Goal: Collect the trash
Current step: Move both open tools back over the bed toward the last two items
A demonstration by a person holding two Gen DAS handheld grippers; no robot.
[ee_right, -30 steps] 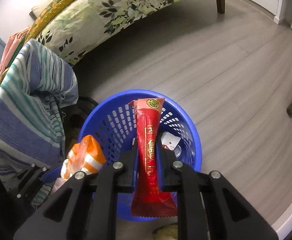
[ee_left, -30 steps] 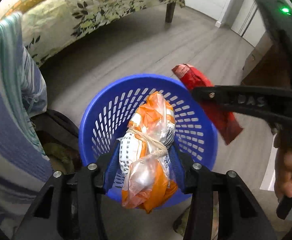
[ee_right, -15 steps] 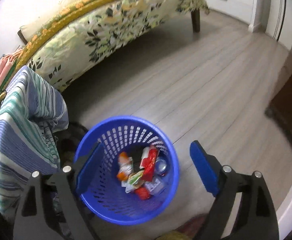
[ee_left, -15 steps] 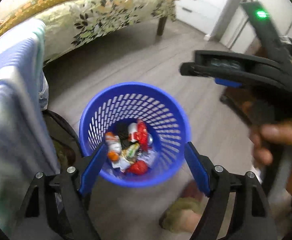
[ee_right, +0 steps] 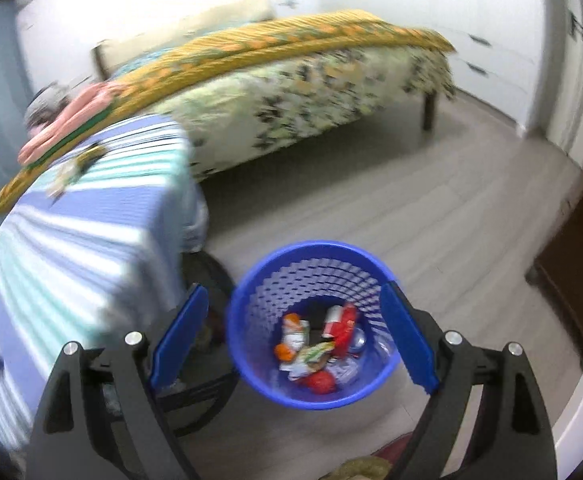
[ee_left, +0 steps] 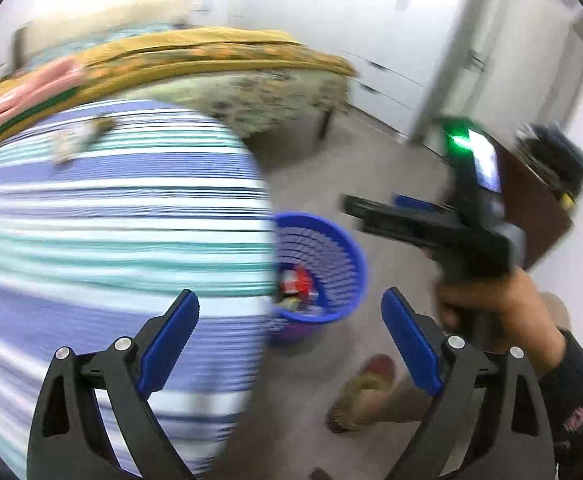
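Several wrappers (ee_right: 323,344) lie at the bottom of the blue basket (ee_right: 251,344), which stands on the floor just beside the striped cloth (ee_right: 91,232). Both the left gripper (ee_left: 289,344) and the right gripper (ee_right: 293,336) are empty, the left's jaws having just spread wide. One risk: any scrap on that cloth (ee_left: 111,220), blurred here, might be overlooked or knocked down beside the basket (ee_left: 343,264).
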